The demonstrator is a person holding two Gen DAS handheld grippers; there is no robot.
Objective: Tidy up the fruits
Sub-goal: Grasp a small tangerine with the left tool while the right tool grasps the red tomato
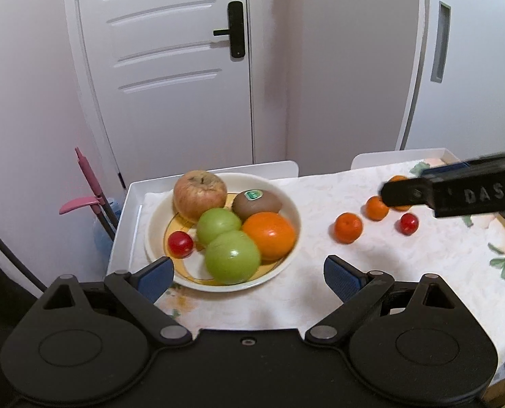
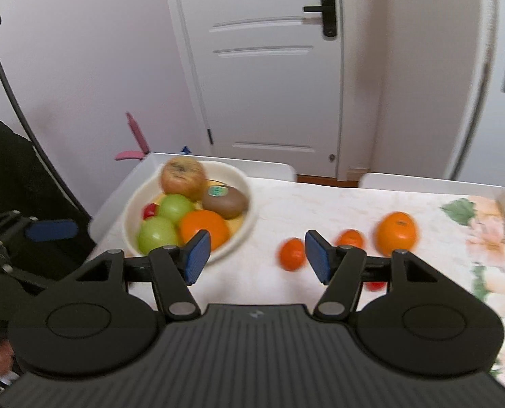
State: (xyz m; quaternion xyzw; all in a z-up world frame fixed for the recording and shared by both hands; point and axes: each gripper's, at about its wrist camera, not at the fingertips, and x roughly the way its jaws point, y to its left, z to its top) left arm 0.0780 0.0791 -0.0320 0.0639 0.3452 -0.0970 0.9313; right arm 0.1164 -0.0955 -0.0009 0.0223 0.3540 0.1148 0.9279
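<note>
A white bowl (image 1: 291, 210) on the table holds an apple (image 1: 199, 193), a kiwi (image 1: 257, 202), two green fruits (image 1: 232, 256), an orange (image 1: 269, 234) and a cherry tomato (image 1: 181, 244). My left gripper (image 1: 249, 277) is open and empty just in front of the bowl. Loose on the cloth to the right lie small oranges (image 1: 348, 227), a larger orange (image 2: 396, 233) and a cherry tomato (image 1: 408, 223). My right gripper (image 2: 257, 256) is open and empty above the cloth, between the bowl (image 2: 130, 210) and a small orange (image 2: 291, 253). It also shows in the left wrist view (image 1: 456, 192).
The table (image 1: 371, 272) carries a floral cloth and has raised white edges (image 1: 126, 217). A white door (image 1: 170, 68) and walls stand behind it. A pink-handled tool (image 1: 89, 187) leans at the table's left. The person's dark sleeve (image 2: 14, 176) is at the left.
</note>
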